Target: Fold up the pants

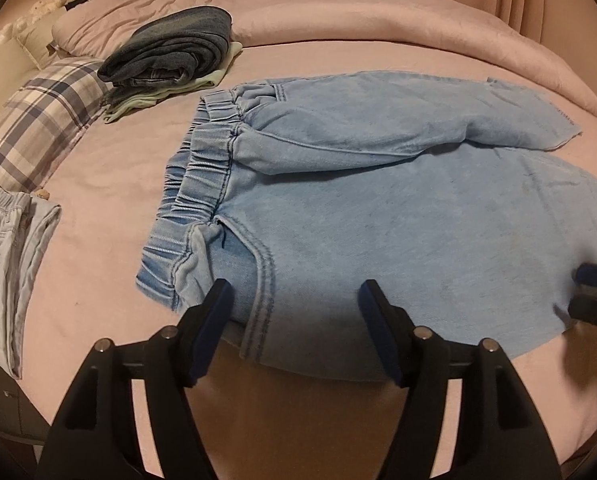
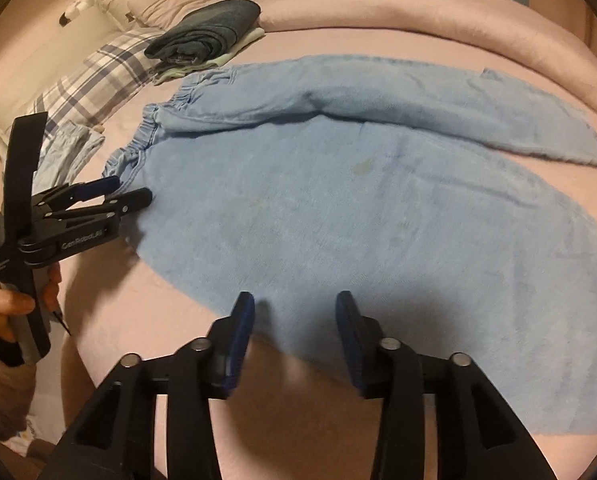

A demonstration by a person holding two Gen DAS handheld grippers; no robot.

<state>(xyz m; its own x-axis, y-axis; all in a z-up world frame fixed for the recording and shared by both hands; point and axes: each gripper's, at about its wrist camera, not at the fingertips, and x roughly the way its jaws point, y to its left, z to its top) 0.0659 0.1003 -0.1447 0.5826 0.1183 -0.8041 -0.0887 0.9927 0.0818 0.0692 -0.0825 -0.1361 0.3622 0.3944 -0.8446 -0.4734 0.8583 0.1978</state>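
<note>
The light blue pants [image 1: 398,208] lie flat on the pink bed sheet [image 1: 110,184], their long axis running across both views: the gathered elastic waistband [image 1: 202,168] points left toward the pillows, the legs stretch away to the right. The far leg [image 1: 378,120] lies angled apart from the near one, its raw hem toward the right edge, so the two legs part into a narrow V. The left gripper [image 1: 296,300] hovers at the near edge of the pants beside the waistband corner, its jaws spread wide with nothing between them; in the right wrist view it [image 2: 132,192] sits at that same waistband end, held by the person's left hand [image 2: 14,308]. The right gripper [image 2: 294,312] hangs over the near leg's lower edge, its jaws likewise well apart and holding nothing. Beyond the waistband a stack of folded dark jeans [image 1: 174,48] rests on pale green cloth, next to a plaid pillow [image 1: 42,120]. Another folded pale garment [image 1: 10,256] lies at the left edge, and a rumpled pink duvet [image 1: 378,24] fills the far side.
</note>
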